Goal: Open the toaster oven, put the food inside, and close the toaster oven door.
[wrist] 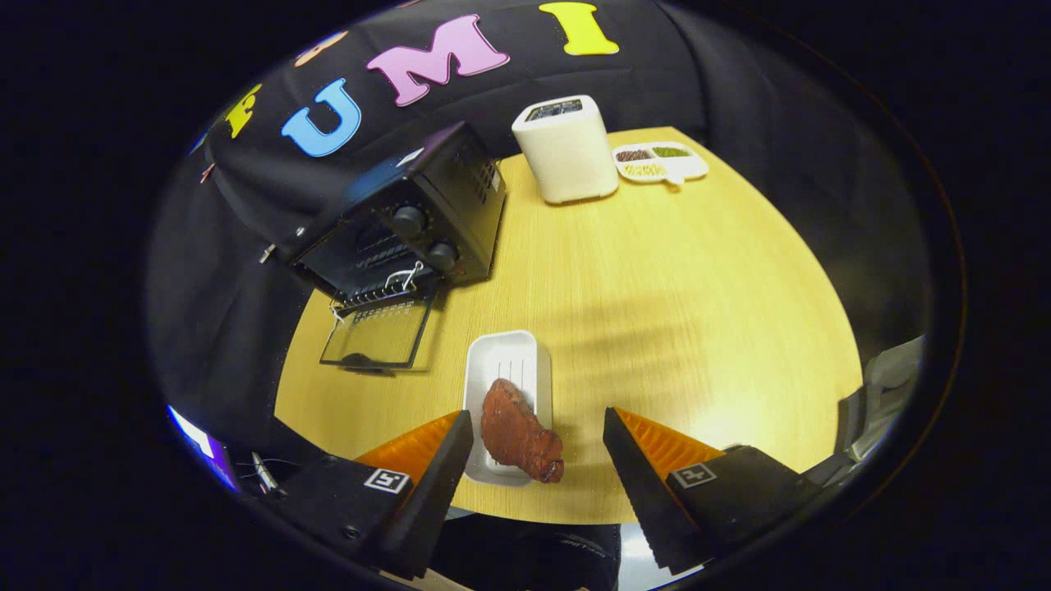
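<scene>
The claw (538,447) hangs above the near edge of the table (673,328) with its two fingers (427,484) spread wide apart, holding nothing.

Between the fingers lies the meat (519,431), a reddish-brown slab. It touches neither finger and sits closer to the left one. The meat rests on the near end of a white tray (505,365), with its near lobe hanging over the tray's rim onto the table. The far half of the tray is bare and shows ribs in its floor.

Taking the tray as the mark: just beyond it and to the left lies the oven door (378,336), swung fully down, its glass flat on the table. Behind the door stands the black oven (410,222), its mouth open, a wire rack (382,287) showing at the lip, two knobs (423,238) on its front panel. Well beyond the tray, at the far side of the table, stands a white box-shaped appliance (566,148). Just right of that is a small divided dish (661,162) with brown, green and yellowish fillings.
</scene>
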`<act>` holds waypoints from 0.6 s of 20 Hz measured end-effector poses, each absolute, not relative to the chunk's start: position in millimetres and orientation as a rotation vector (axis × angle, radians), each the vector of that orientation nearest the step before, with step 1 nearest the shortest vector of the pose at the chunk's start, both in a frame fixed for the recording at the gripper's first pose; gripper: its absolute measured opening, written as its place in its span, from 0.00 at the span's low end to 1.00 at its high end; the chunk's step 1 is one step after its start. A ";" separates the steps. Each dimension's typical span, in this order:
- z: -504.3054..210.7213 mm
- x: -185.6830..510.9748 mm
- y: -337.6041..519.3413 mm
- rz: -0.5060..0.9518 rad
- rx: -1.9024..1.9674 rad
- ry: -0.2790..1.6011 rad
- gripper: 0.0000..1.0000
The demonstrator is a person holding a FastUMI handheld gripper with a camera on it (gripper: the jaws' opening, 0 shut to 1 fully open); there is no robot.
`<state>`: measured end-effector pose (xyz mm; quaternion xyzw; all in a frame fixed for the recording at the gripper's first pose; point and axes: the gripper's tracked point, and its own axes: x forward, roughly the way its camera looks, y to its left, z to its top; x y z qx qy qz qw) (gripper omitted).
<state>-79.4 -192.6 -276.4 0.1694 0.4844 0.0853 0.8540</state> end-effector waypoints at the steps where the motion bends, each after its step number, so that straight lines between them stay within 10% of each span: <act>1: -285.2 -84.4 -193.6 0.186 0.366 1.059 0.97; 12: -308.5 -90.5 -181.5 0.319 0.539 1.235 0.44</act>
